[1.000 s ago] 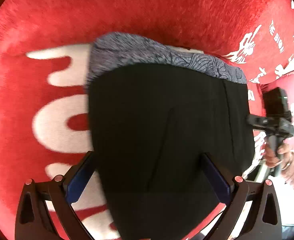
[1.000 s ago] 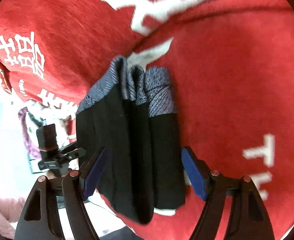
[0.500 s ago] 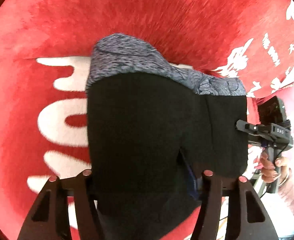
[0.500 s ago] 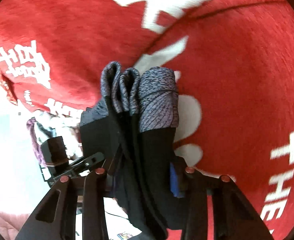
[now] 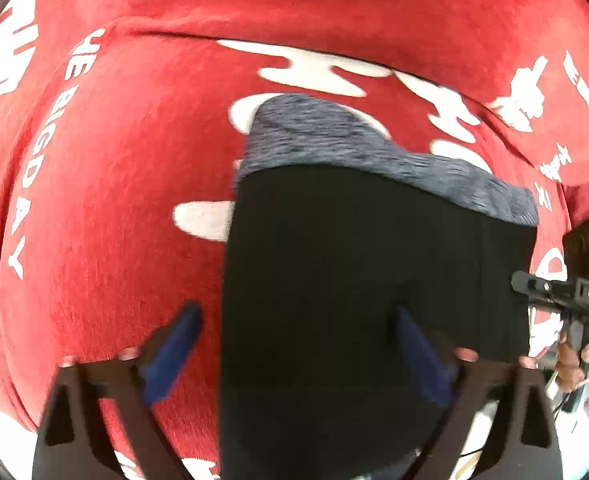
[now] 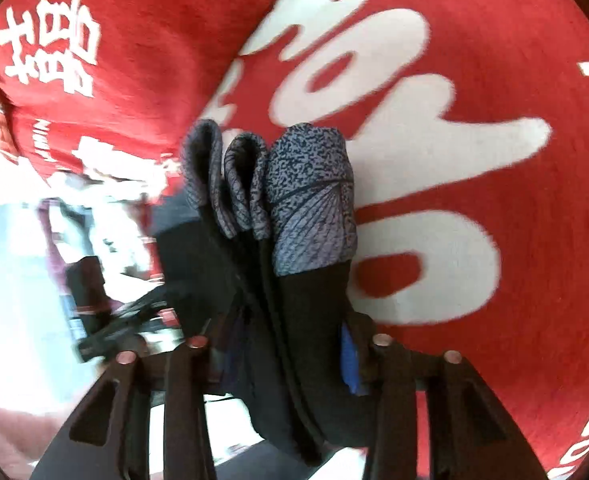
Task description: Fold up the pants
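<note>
With the right gripper (image 6: 286, 356) clamped on the folded pants (image 5: 374, 264) and the left gripper (image 5: 298, 344), jaws just reopened, straddling them, lower the bundle flat onto the red blanket (image 5: 114, 200).

Black left gripper (image 5: 297, 354), blue-padded jaws, copper-coloured screws.

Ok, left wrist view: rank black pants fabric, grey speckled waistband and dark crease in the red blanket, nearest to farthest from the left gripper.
1. Black pants fabric, between the fingers.
2. Grey speckled waistband, just beyond.
3. Dark crease, far top.
Jaws of the left gripper have just been opening.
</note>
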### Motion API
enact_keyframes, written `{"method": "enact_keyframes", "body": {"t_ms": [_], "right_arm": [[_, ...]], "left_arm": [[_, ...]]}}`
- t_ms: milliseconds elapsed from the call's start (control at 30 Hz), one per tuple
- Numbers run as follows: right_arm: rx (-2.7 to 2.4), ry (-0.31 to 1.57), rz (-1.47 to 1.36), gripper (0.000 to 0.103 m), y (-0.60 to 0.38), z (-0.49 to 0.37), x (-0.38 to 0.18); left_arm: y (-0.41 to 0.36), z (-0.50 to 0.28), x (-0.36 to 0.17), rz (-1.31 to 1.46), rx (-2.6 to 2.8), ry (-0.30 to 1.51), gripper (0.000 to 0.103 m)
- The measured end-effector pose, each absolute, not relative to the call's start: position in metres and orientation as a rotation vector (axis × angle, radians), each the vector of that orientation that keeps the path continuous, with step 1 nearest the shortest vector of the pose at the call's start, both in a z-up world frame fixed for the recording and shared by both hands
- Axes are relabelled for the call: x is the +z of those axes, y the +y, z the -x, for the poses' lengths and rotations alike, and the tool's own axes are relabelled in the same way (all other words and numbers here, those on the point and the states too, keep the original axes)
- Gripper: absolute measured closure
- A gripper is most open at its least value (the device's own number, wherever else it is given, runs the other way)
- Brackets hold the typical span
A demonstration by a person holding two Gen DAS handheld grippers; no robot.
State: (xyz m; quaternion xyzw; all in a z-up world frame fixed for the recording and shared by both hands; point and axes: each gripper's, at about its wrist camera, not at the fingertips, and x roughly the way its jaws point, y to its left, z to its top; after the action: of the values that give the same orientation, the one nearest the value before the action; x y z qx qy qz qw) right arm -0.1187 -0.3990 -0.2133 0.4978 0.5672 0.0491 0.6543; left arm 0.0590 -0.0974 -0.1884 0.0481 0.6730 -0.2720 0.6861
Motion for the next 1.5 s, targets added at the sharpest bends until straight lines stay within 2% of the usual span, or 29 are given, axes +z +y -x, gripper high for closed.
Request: {"method": "enact_keyframes", "body": {"t_ms": [100, 200, 400, 567, 867, 1167, 1500], "right_arm": [[0.064, 1.306, -1.135, 0.043, -0.4, 0.118, -0.217], [0.015, 1.343, -1.059, 0.042, -0.395, 0.116, -0.202], [-0.107, 1.391, -0.993, 0.04, -0.394, 0.136, -0.16], [-0.147, 1.36, -0.979, 0.037, -0.384, 0.152, -0.113], [-0.192, 1.331, -0.919, 0.024, -0.354, 0.161, -0.046], [-0.266, 1.349, -0.73, 0.02, -0.328, 0.142, -0.001], [-0.37, 1.384, -0.524, 0.017, -0.312, 0.128, 0.019]], "left_arm": [[-0.099, -0.056, -0.186, -0.113, -0.592, 1.513, 0.002], [-0.102, -0.049, -0.169, -0.212, -0.537, 1.479, 0.002], [-0.093, -0.027, -0.127, -0.342, -0.509, 1.467, 0.002], [-0.1, -0.002, -0.086, -0.378, -0.527, 1.45, 0.002], [-0.105, 0.022, -0.041, -0.44, -0.456, 1.43, 0.002], [-0.106, 0.021, -0.008, -0.461, -0.422, 1.352, 0.002], [-0.105, 0.012, 0.007, -0.446, -0.404, 1.352, 0.002]]}}
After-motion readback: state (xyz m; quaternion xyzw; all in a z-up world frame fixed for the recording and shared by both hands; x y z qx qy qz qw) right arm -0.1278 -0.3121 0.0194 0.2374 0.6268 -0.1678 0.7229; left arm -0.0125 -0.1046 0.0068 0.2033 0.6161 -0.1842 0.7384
